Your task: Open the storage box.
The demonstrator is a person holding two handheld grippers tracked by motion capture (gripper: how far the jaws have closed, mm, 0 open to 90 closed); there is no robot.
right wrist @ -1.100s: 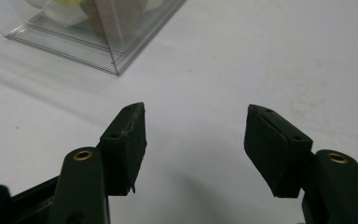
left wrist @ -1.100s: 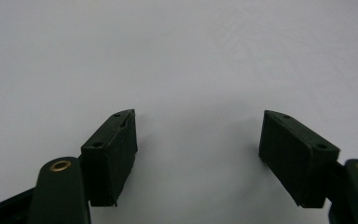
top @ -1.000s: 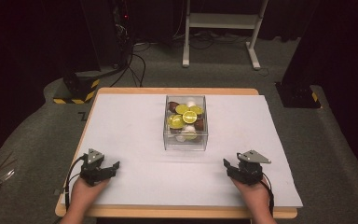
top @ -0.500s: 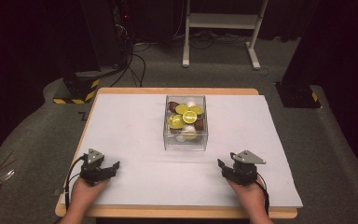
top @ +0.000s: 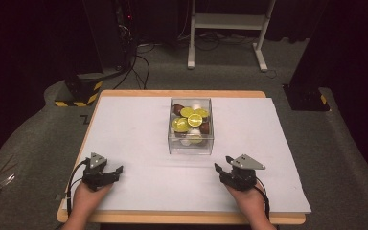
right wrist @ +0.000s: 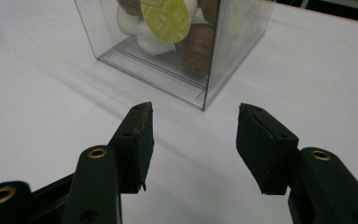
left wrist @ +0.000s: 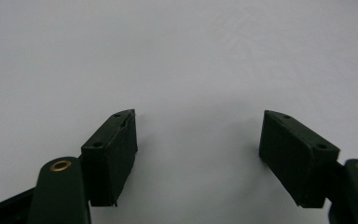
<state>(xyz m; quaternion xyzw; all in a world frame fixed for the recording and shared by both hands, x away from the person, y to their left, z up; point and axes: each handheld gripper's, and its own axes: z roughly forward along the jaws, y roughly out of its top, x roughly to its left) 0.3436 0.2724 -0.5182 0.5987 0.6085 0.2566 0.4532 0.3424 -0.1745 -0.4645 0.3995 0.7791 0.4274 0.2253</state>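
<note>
Nearest the person, at the front edge of the surface [top: 139, 120], two hands come in from below, each with a hand-held gripper resting low over the white sheet. The left hand-held gripper [top: 116, 171] sits toward the front left corner, its jaws standing wide apart and released, with nothing but bare white sheet between them in the left gripper view [left wrist: 196, 135]; a dark cable trails from it back along the left hand [top: 87, 199]. The right hand-held gripper [top: 223, 168] lies toward the front right, carrying a grey three-cornered plate on top, and it points toward the middle of the surface. Its jaws have just been closing, yet they are released and about half apart, with nothing between them; in the right gripper view [right wrist: 193, 123] the pads frame an empty strip of sheet, apart from the near corner of the box. The right hand [top: 250, 201] is behind it at the surface's front edge. Farther on, in the middle of the surface and well apart from both tools, stands the clear plastic box [top: 191, 146], upright and open at the top. It holds round yellow-green discs [top: 188, 119], brown pieces [top: 177, 109] and some white pieces [top: 197, 106], piled together. Beyond the surface lies grey floor with a white frame stand [top: 230, 21] and dark equipment [top: 110, 33] with cables at the back.
</note>
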